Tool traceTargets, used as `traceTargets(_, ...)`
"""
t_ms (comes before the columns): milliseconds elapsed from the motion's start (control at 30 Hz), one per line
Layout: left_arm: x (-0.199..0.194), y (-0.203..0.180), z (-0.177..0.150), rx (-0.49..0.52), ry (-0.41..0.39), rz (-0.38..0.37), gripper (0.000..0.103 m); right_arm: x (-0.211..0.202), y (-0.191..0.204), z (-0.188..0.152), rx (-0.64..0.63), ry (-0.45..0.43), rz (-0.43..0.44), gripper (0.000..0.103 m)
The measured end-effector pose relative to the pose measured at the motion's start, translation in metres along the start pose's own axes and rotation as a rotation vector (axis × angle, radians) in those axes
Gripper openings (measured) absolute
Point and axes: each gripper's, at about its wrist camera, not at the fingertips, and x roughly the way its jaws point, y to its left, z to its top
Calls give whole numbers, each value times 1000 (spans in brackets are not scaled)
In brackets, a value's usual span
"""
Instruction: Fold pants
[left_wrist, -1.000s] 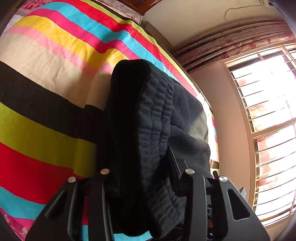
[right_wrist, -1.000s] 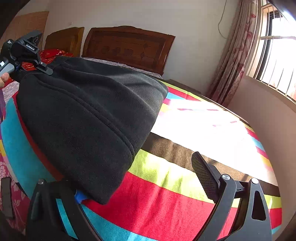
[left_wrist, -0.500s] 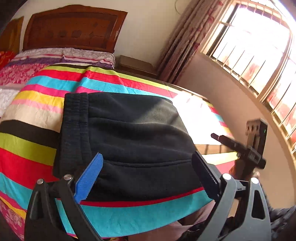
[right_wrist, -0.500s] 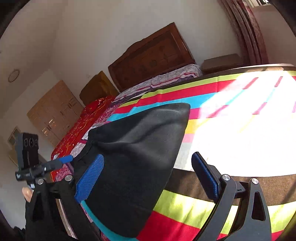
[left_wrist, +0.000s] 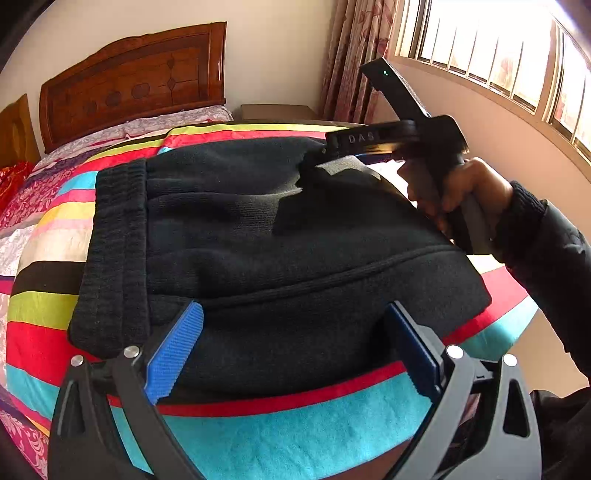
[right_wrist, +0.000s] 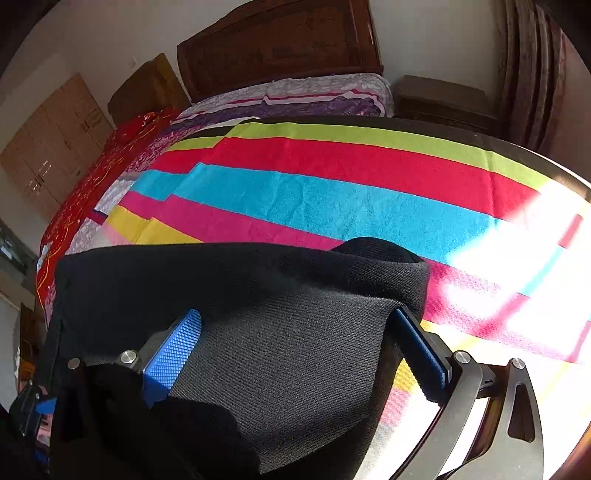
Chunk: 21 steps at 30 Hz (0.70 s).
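- Pants (left_wrist: 258, 236): black, knitted or fleecy, lying in a folded block across the middle of the left wrist frame, on a bed. Ribbed waistband (left_wrist: 114, 251) at centre left; a stitched seam crosses the lower middle.
- Bed: covered by a striped blanket (left_wrist: 295, 439) in red, turquoise, pink, yellow, lime and black. Wooden headboard (left_wrist: 133, 81) at upper left, window (left_wrist: 498, 48) at upper right.
- Left gripper (left_wrist: 291, 354): bottom of the left wrist frame, blue pads spread wide, nothing between them; it hovers at the near edge of the pants.
- Right gripper (right_wrist: 295, 354): bottom of the right wrist frame, pads likewise apart. The cloth runs between them, but they are not clamped on it. In the left view its tip sits at the far right corner of the pants; whether it presses the cloth cannot be told.
- Right hand (left_wrist: 465, 195): centre right of the left wrist frame, in a dark sleeve, around the handle.
- Handling, as judged: soft, limp, fairly thick and light; not slippery or fragile. It will sag when lifted and hold a crease loosely.
- Where to take hold, as judged: the waistband corner and the opposite folded edge, pinching all layers together so none slides out.
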Motion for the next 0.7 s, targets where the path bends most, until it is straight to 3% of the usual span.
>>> traceTargets(67, 0, 0, -2, 16, 2, -1, 98, -10, -2, 2, 54, -11, 8, 99)
traceTargets(133, 0, 0, -3, 31, 0, 1, 99, -34, 8, -2, 29, -77, -64, 98)
traceTargets(200, 0, 0, -6, 28, -10, 0, 99, -50, 31, -8, -53, -116, -2, 98)
traceTargets(300, 0, -2, -6, 26, -15, 3, 101, -26, 78, -22, -270, 2, -14, 98)
traceTargets(367, 0, -3, -6, 30, -14, 9, 101, 8, 98, -31, -419, 61, -144, 98)
traceTargets(400, 0, -3, -7, 34, -8, 11, 101, 18, 97, -29, -434, 74, -150, 99)
traceTargets(467, -1, -4, -7, 43, 5, 12, 101, 16, 81, -10, -302, 63, -119, 98)
traceTargets(533, -6, -6, -8, 51, 15, 4, 101, -7, 67, 4, -182, -17, -167, 98)
traceTargets(633, -27, -3, 1, 1, 13, -73, 101, -43, 48, 5, -90, -92, -9, 98)
traceTargets(700, -48, 3, 19, -25, -59, -110, 101, -62, 41, -2, -84, -148, -8, 98)
